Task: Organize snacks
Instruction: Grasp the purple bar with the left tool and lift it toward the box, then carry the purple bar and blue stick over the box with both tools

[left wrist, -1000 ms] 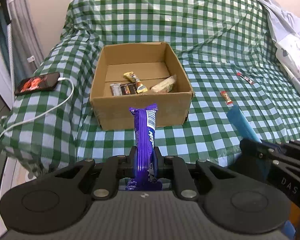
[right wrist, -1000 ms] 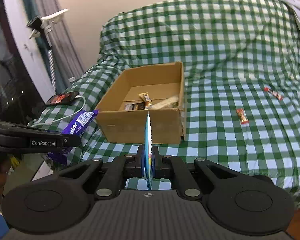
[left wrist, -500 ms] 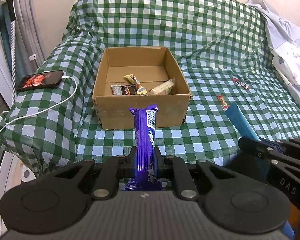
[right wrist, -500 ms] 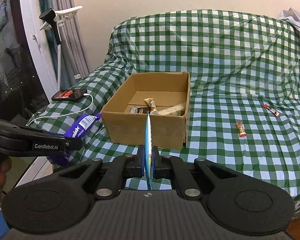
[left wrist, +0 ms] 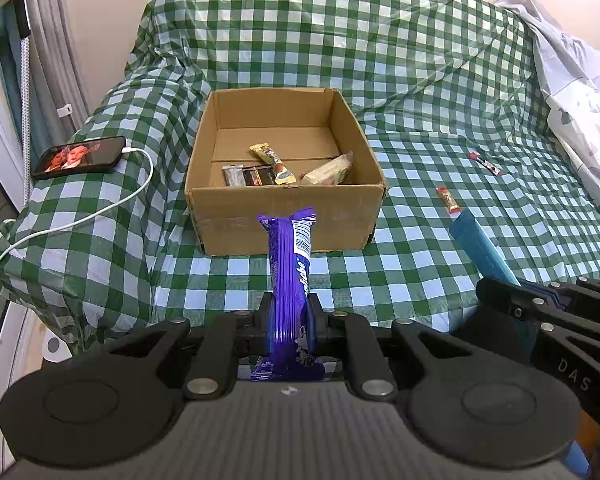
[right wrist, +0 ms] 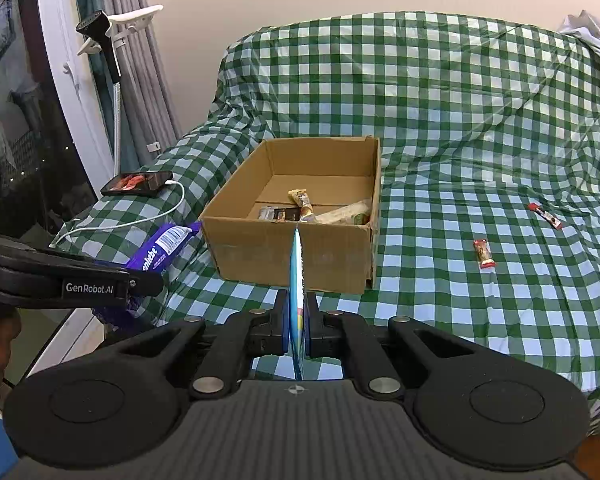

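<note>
Jaws of left gripper (left wrist: 290,312) clamped purple bar (left wrist: 290,276); right gripper (right wrist: 298,320) clamped blue packet (right wrist: 297,280). Cardboard box (left wrist: 284,216) at 12 o'clock held three snacks. Two red bars (left wrist: 447,200) at 2 o'clock remained loose on checked cover (left wrist: 440,280).

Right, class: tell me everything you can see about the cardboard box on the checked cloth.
The cardboard box is plain brown corrugated card, rectangular, open at the top with no flaps showing. It sits upright and level on the green checked cloth, near the middle of the covered seat. Its front wall is slightly scuffed. Inside, on the floor towards the front, lie three wrapped snacks: a dark one, a yellow-brown one and a pale one. Neither gripper touches it.
</note>
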Tool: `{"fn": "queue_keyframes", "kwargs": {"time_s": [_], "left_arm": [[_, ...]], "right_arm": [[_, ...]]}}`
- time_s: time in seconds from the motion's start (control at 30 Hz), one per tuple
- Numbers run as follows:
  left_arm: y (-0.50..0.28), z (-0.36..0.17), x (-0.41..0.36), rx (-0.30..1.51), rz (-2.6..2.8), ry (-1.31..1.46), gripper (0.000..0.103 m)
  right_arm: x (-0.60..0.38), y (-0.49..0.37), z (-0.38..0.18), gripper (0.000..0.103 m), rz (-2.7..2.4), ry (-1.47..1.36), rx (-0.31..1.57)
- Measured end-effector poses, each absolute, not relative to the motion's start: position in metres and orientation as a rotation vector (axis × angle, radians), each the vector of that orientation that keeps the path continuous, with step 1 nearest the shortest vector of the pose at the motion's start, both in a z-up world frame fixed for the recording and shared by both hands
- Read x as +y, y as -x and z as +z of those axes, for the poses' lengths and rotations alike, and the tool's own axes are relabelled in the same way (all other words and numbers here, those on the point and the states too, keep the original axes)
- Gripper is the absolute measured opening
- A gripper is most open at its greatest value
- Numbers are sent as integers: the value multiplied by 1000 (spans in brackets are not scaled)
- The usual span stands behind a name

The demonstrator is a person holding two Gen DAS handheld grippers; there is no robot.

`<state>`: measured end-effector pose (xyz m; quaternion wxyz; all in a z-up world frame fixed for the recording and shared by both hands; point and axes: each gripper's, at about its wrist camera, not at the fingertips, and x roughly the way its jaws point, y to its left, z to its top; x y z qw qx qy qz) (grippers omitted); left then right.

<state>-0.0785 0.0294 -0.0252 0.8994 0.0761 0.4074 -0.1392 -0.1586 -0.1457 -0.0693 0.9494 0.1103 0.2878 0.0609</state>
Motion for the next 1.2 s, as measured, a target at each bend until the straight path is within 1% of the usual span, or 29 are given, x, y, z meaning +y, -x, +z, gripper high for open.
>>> {"fn": "queue_keyframes", "kwargs": {"time_s": [0.73, 1.2], "left_arm": [[54, -40, 32, 891, -280, -142, 16], [18, -37, 38, 882, -250, -128, 16]], "right_arm": [[-140, 135, -78, 7, 123, -203, 653], [-142, 106, -76, 7, 99, -216, 650]]}}
